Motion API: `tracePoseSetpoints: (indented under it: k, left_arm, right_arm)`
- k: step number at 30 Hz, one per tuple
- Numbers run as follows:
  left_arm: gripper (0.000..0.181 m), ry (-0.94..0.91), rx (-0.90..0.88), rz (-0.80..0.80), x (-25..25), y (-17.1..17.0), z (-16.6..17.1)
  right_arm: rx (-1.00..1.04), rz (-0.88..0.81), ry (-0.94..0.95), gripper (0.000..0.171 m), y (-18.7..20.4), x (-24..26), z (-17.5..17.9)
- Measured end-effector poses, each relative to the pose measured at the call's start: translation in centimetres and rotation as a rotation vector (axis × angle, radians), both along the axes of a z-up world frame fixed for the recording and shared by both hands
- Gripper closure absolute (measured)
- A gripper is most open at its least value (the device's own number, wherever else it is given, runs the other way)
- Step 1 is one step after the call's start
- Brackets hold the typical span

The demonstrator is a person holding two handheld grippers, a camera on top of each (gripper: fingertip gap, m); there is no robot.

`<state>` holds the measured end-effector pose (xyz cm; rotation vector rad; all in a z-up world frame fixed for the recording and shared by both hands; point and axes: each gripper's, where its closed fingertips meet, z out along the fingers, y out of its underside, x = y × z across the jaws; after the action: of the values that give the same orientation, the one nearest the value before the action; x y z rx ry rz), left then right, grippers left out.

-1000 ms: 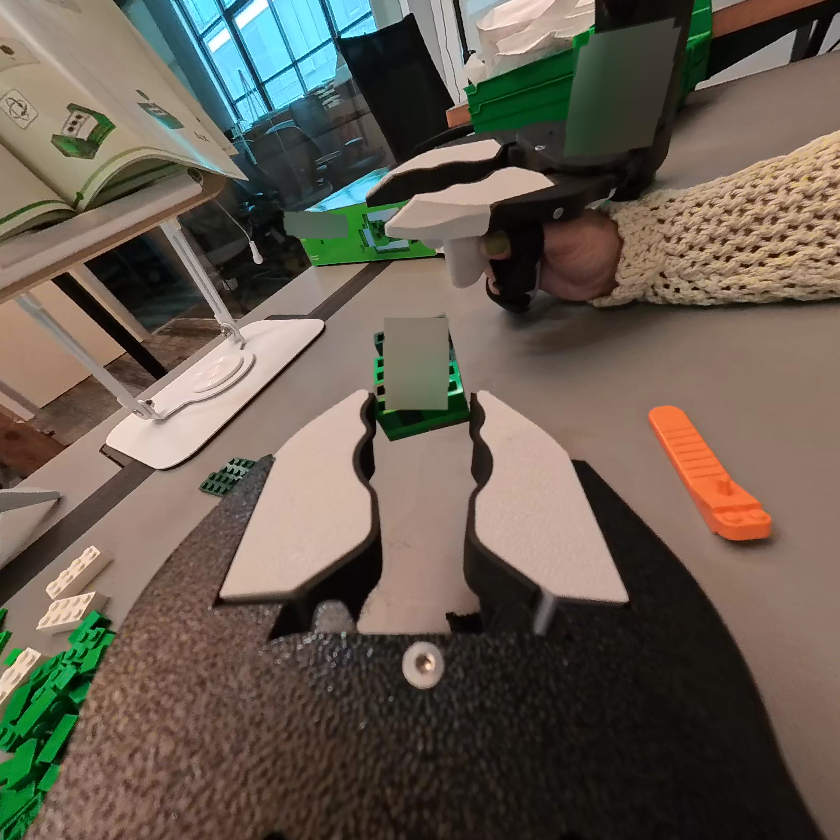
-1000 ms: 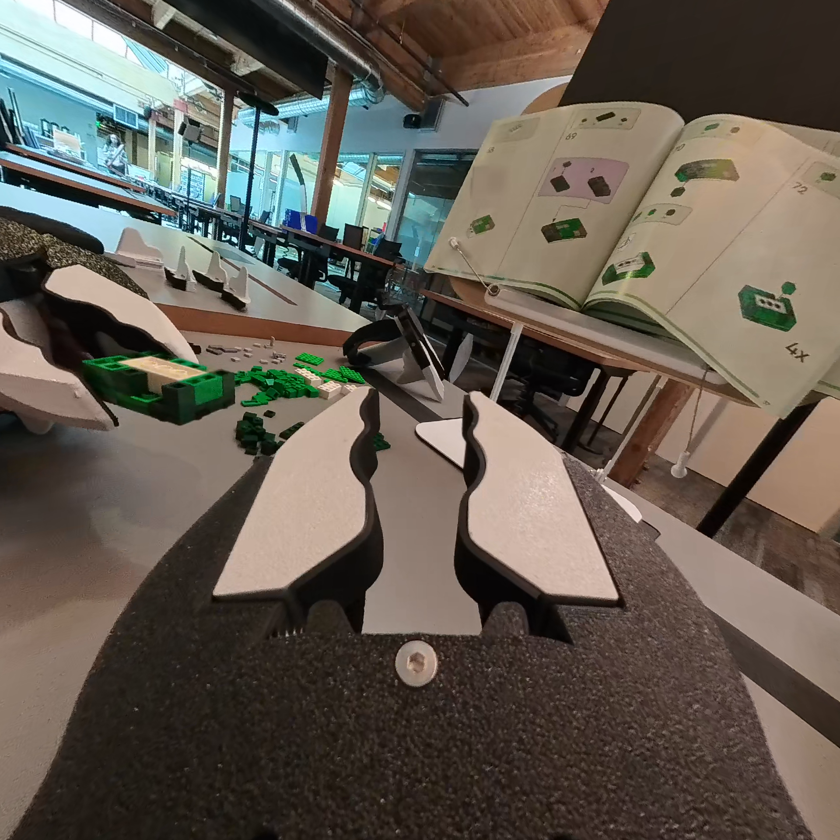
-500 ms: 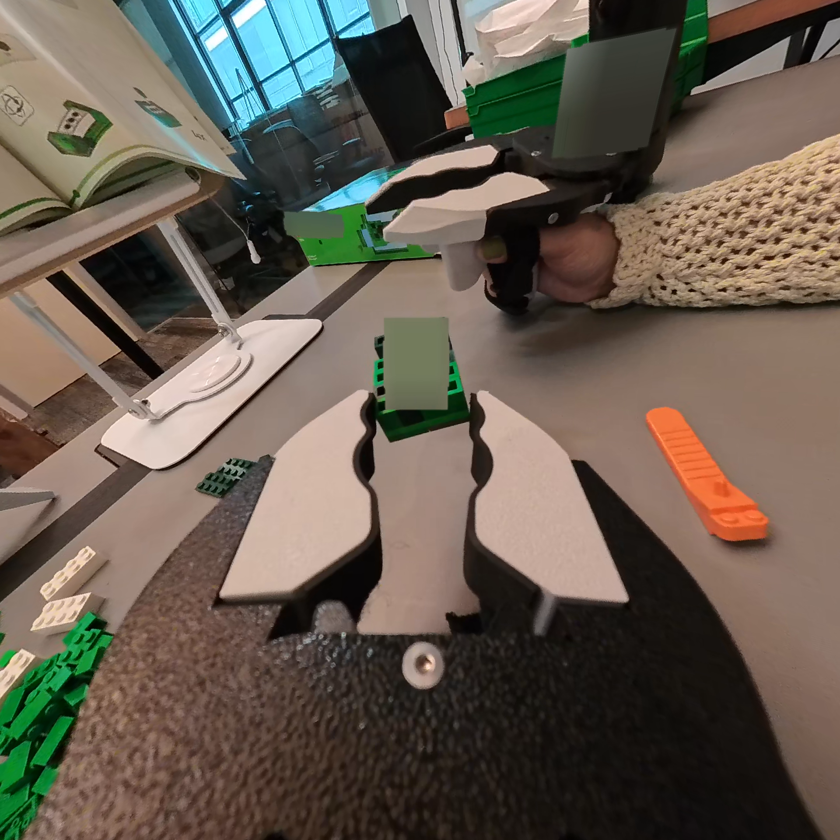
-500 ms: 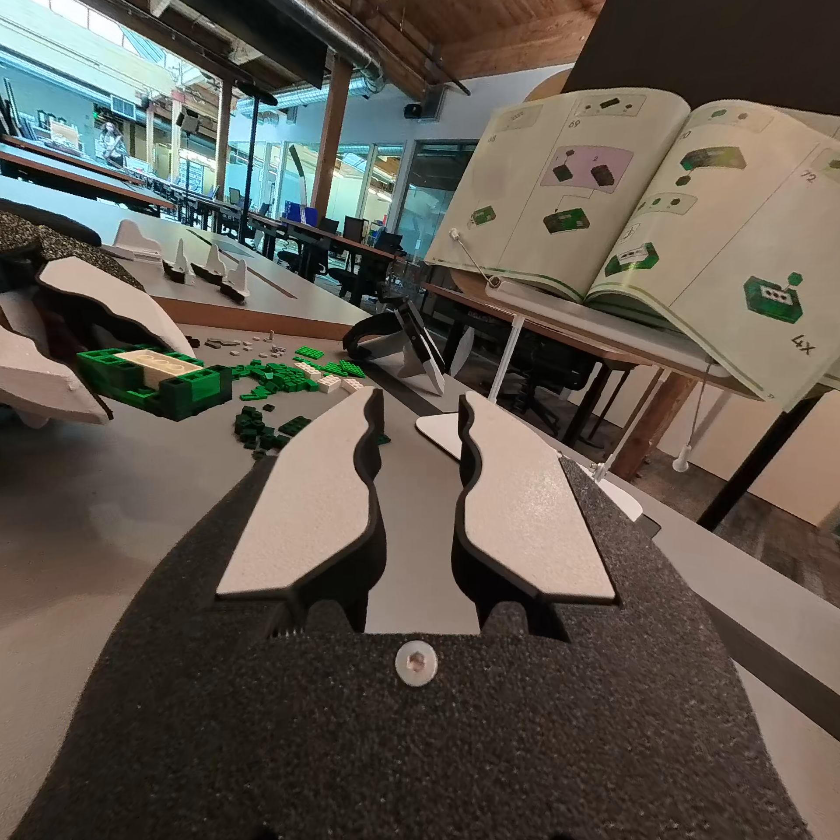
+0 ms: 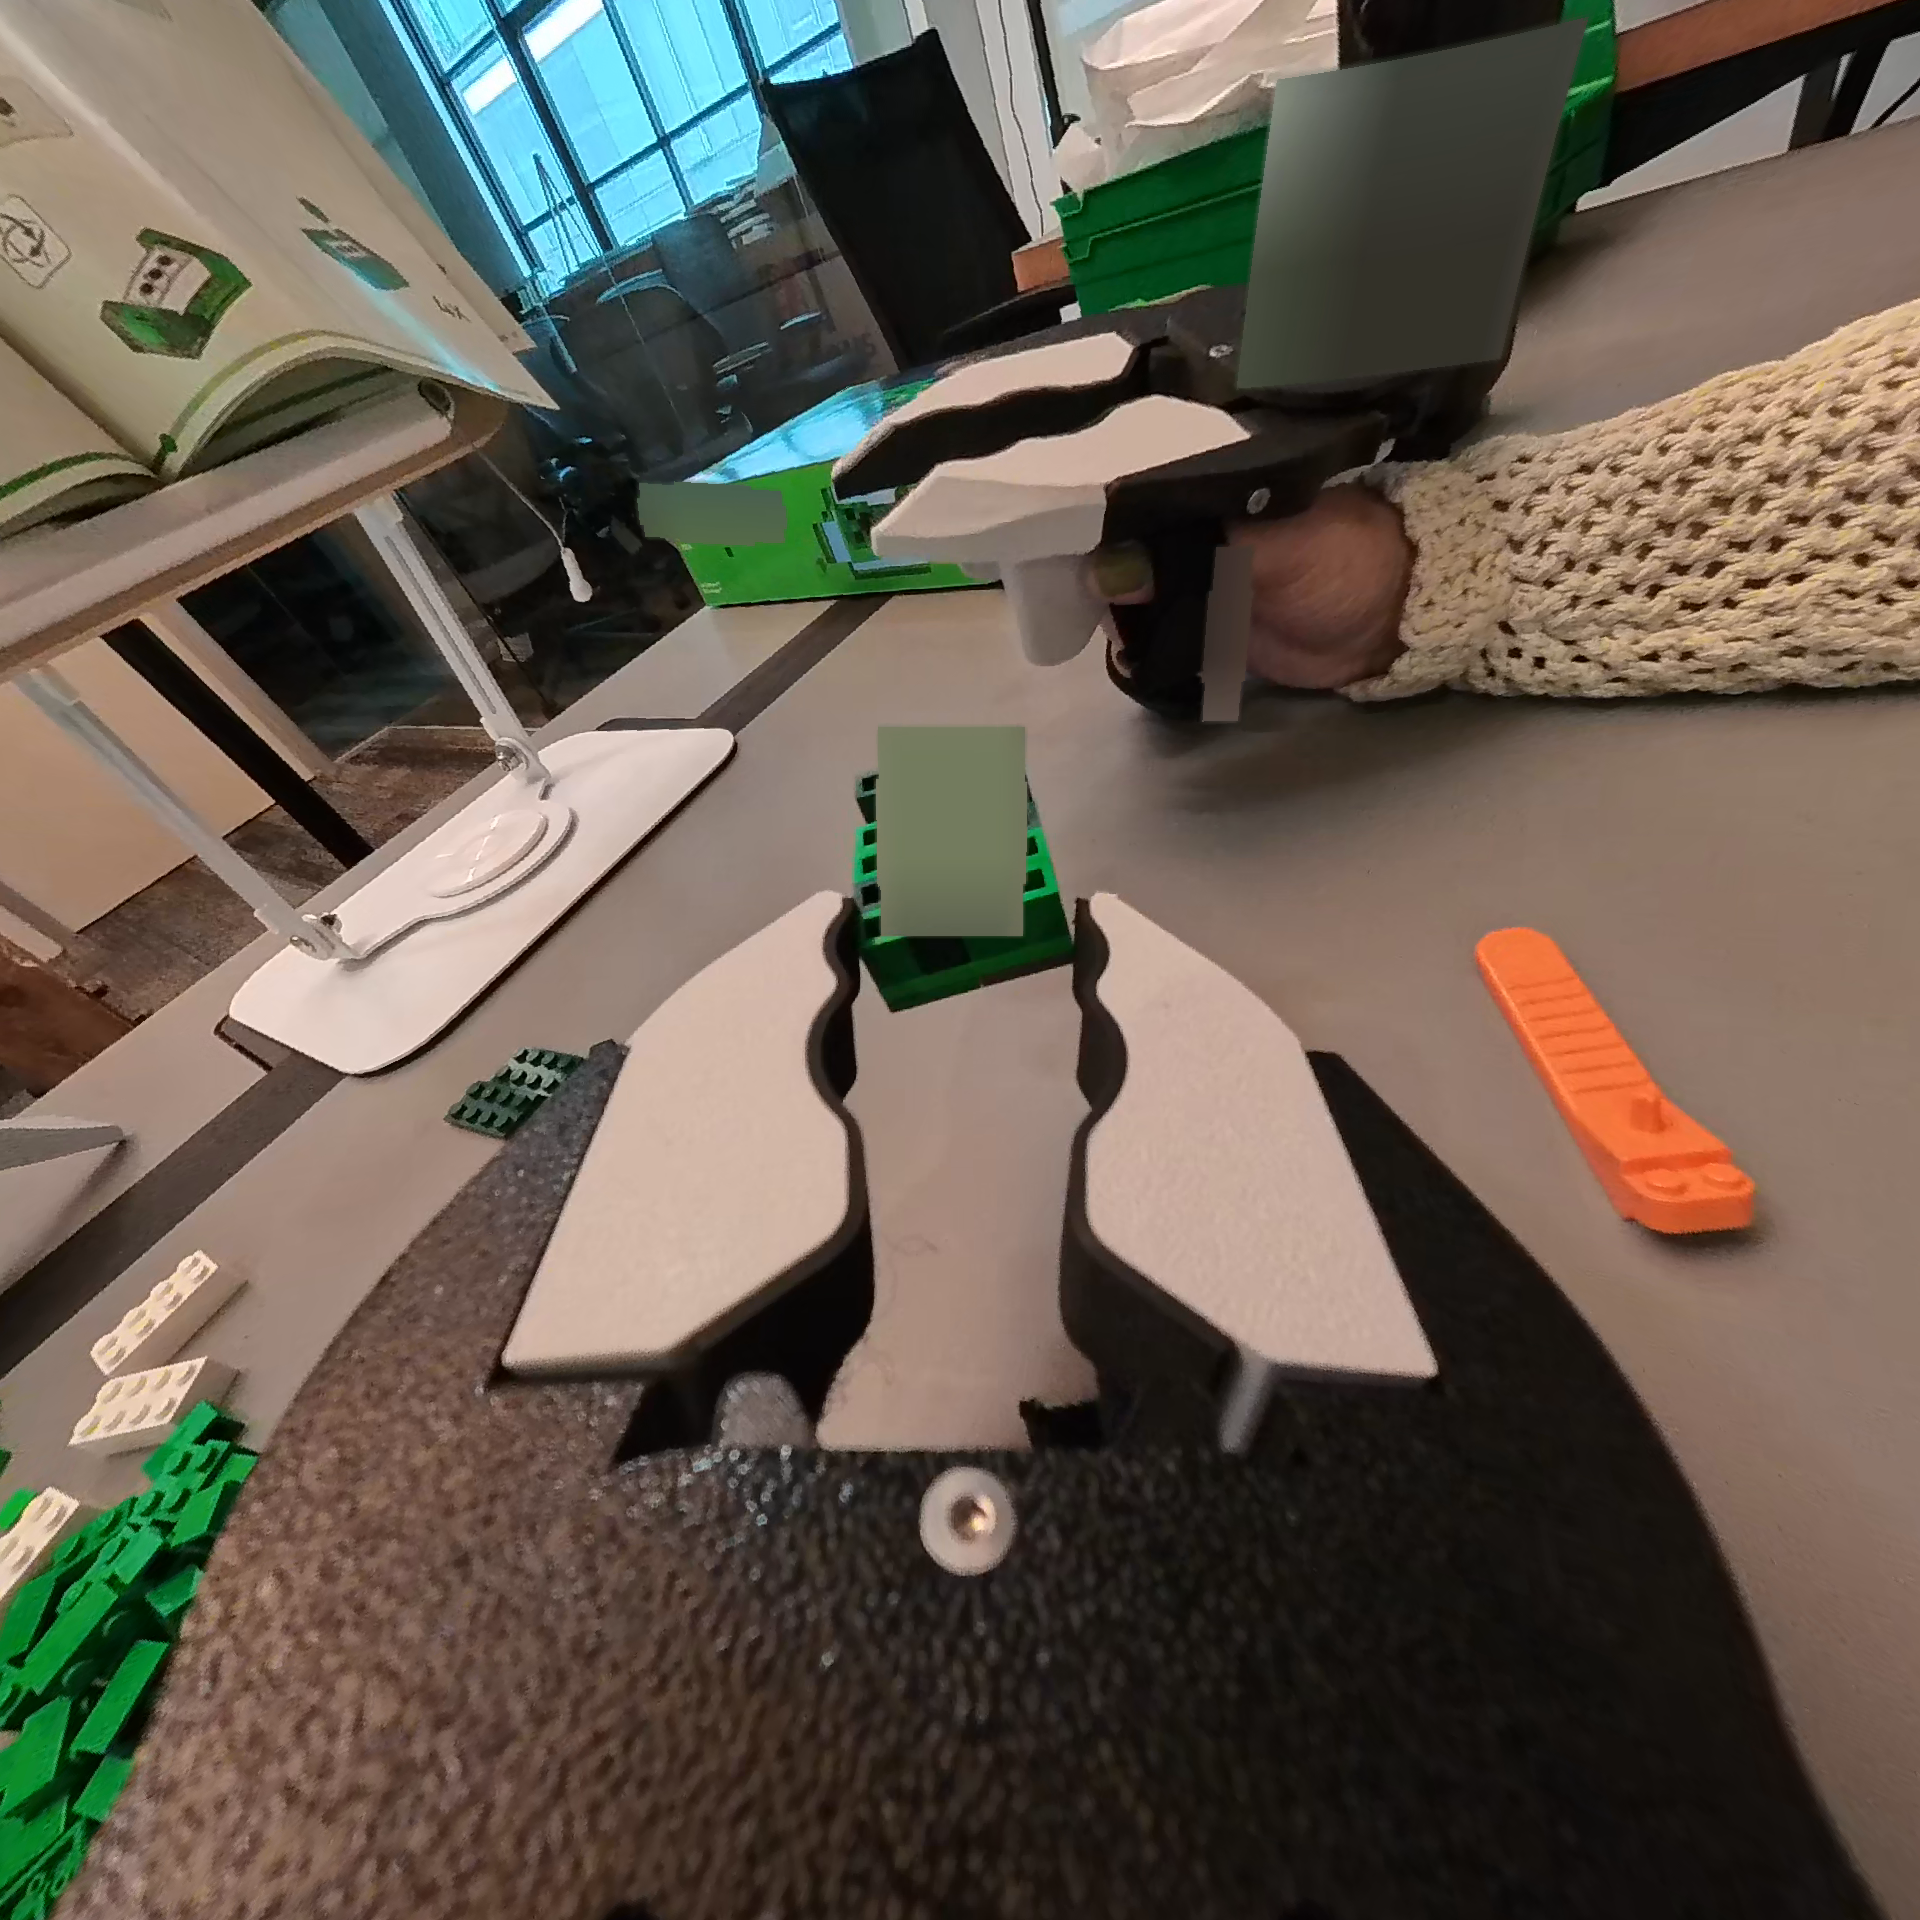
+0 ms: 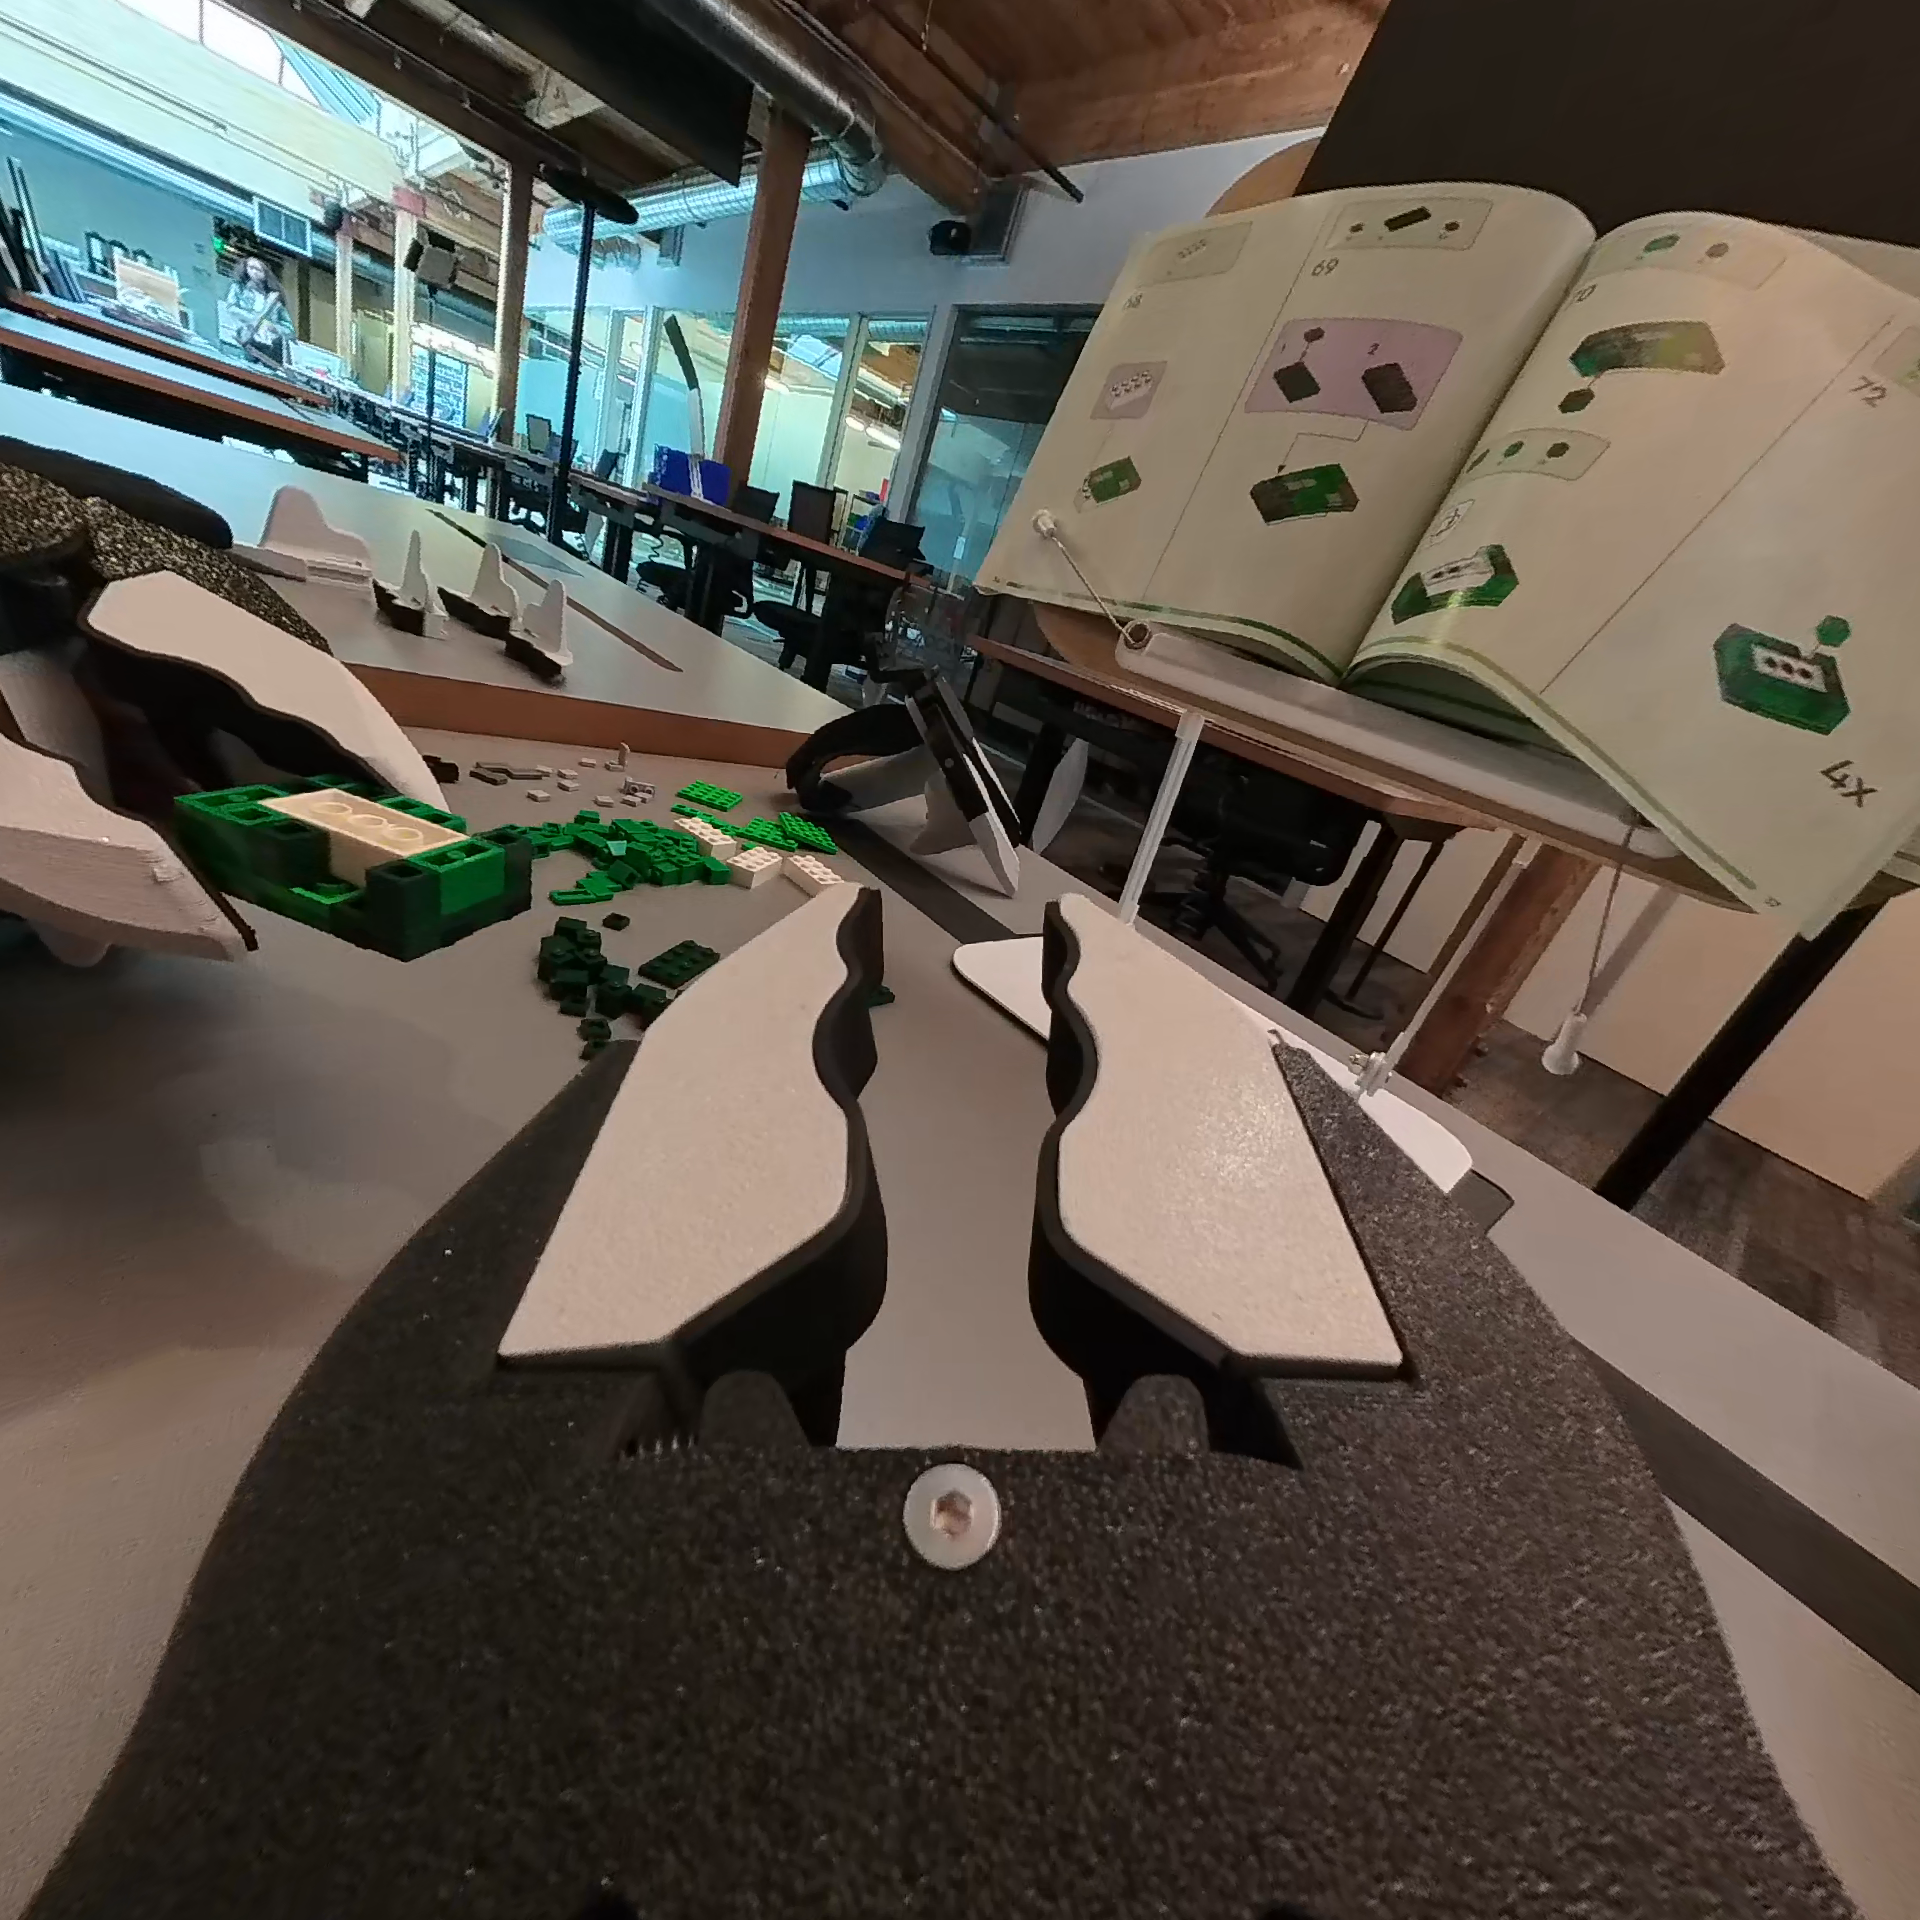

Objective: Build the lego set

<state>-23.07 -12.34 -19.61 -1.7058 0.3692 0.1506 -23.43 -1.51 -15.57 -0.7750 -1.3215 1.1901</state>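
My left gripper (image 5: 968, 920) is shut on a green lego assembly (image 5: 966, 961) at its fingertips. In the right wrist view the assembly (image 6: 353, 862) carries a white brick on top and hangs a little above the grey table, between the left gripper's fingers (image 6: 239, 675). My right gripper (image 6: 964, 914) is open and empty, low over the table, pointing toward the booklet stand. It also shows in the left wrist view (image 5: 868, 509), beyond the assembly and apart from it, held by a hand in a knitted sleeve (image 5: 1662, 520).
An open instruction booklet (image 6: 1455, 468) rests on a stand with a white base (image 5: 478, 894). Loose green and white bricks (image 6: 665, 842) lie on the table, also near left (image 5: 94, 1621). An orange brick separator (image 5: 1600, 1091) lies at right. A green box (image 5: 790, 540) and a green bin (image 5: 1164, 239) stand behind. The left gripper's tips are roughly 12 centimeters from the right gripper's. From my left tips it is roughly 10 centimeters to the orange brick separator (image 5: 1600, 1091); from my right, 20 centimeters.
Almost nothing has changed. The left gripper still holds the assembly in the same place. The right gripper has shifted only slightly and stays open.
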Motion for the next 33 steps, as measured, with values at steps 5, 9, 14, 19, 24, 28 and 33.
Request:
tracePoseSetpoints:
  k: [5,9,14,19,24,28,33]
  left_arm:
    - [0.142,0.002,-0.001,-0.001,0.03,0.0,-0.02]
    - [0.142,0.002,-0.001,-0.002,0.04,0.0,-0.02]
    - [0.142,0.003,-0.002,-0.003,0.06,0.0,-0.05]
    - [0.142,0.005,0.0,-0.004,0.09,-0.01,-0.04]
    - [0.142,0.008,0.003,-0.001,0.05,0.02,-0.02]
    - [0.142,0.007,0.004,0.001,0.02,0.01,-0.01]
    - [0.142,0.01,0.003,0.0,0.06,0.0,-0.05]
  right_arm:
    - [0.0,0.001,-0.003,0.143,-0.02,-0.03,-0.05]
    - [0.001,0.001,-0.006,0.143,-0.03,-0.06,-0.1]
    - [0.002,0.001,-0.008,0.143,-0.05,-0.1,-0.15]
    - [0.004,-0.001,-0.01,0.143,-0.05,-0.13,-0.18]
    - [0.006,-0.001,-0.012,0.144,-0.07,-0.15,-0.22]
    - [0.007,-0.002,-0.013,0.144,-0.07,-0.17,-0.24]
    - [0.008,-0.003,-0.015,0.144,-0.06,-0.17,-0.26]
